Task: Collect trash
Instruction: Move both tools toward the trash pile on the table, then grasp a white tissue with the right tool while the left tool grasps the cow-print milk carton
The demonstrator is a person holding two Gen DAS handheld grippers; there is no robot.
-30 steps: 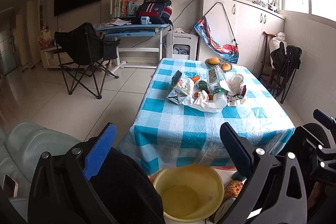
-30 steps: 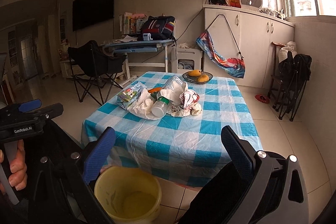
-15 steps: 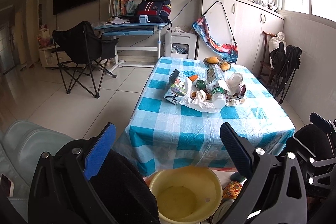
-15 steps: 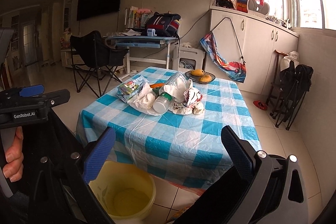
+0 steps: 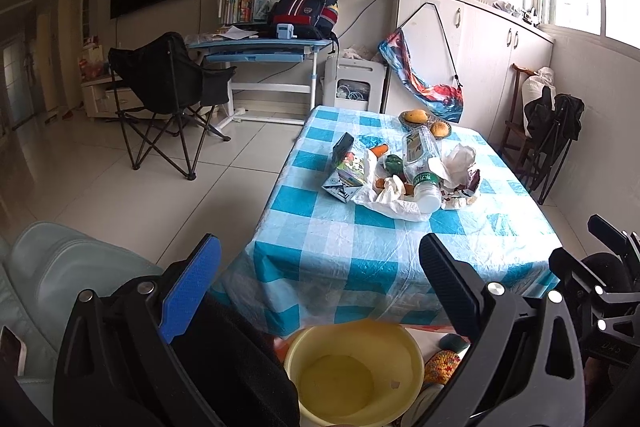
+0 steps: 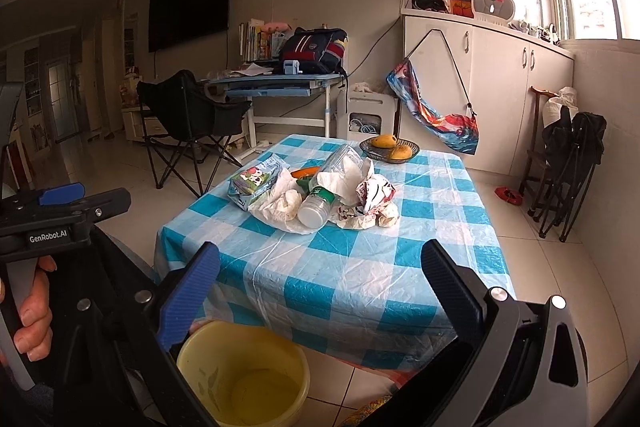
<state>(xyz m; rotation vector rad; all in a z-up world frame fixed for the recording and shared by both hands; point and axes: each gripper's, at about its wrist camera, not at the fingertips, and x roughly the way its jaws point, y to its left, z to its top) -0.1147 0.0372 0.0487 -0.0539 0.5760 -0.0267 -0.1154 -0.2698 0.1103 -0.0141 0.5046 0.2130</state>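
Observation:
A heap of trash lies mid-table on the blue checked tablecloth (image 5: 360,247): a milk carton (image 5: 346,169), a plastic bottle (image 5: 420,163), crumpled paper (image 5: 460,157), a white plastic bag (image 5: 394,205) and a wrapper. The same heap shows in the right wrist view, with the carton (image 6: 254,183), bottle (image 6: 326,189) and wrapper (image 6: 374,191). A yellow bucket (image 5: 354,373) stands on the floor before the table, also in the right wrist view (image 6: 244,375). My left gripper (image 5: 316,287) and right gripper (image 6: 318,291) are open and empty, well short of the heap.
A dish of mangoes (image 5: 424,121) sits at the table's far end, with a carrot (image 5: 378,150) and a green vegetable (image 5: 394,163) by the heap. A black folding chair (image 5: 168,95) and a blue desk (image 5: 260,47) stand at the left, folded chairs (image 6: 568,163) at the right.
Both grippers have risen and drifted a little toward the table, so the heap looks nearer. Both stay open and empty. Nothing on the table has moved.

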